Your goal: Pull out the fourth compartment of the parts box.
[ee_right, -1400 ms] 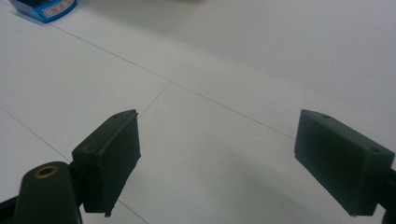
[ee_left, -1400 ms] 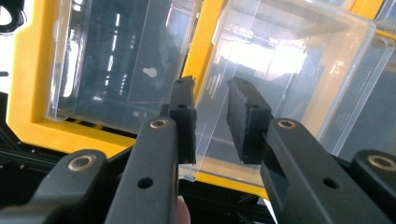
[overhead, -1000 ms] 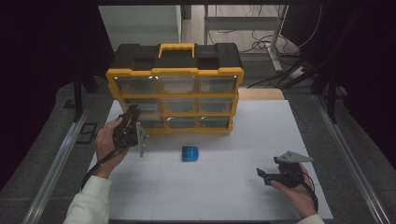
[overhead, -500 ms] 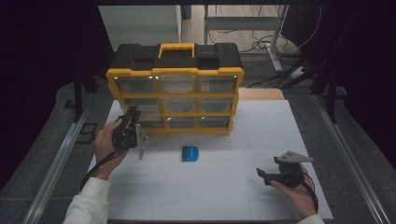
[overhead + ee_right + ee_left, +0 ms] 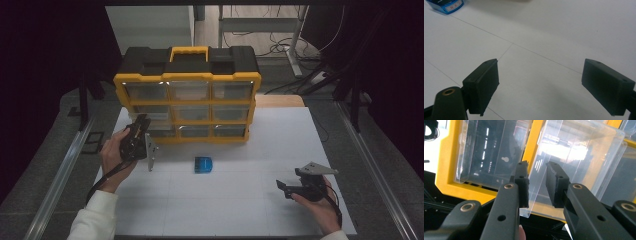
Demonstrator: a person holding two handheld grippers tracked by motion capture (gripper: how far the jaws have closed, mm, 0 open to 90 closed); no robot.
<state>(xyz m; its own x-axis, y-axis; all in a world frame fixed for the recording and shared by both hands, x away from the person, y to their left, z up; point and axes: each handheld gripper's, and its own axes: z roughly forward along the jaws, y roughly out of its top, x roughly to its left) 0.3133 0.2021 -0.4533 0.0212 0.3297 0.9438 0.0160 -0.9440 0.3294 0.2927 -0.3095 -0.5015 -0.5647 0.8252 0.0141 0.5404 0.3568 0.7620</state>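
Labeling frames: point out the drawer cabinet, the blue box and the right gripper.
drawer cabinet (image 5: 187,51): high view, yellow handle.
blue box (image 5: 203,164): high view, top face.
right gripper (image 5: 284,188): high view, between its fingertips.

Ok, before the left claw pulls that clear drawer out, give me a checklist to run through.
1. Left claw lined up on the clear drawer: ok, the drawer's front edge sits between the jaws.
2. Grip closed on that edge: not ok, a gap shows beside the plastic.
3. Right claw out of the way: ok, open above the table.
4. Blue box off the drawer's path: ok, it lies to one side.
5. Organizer braced against sliding: cannot tell.
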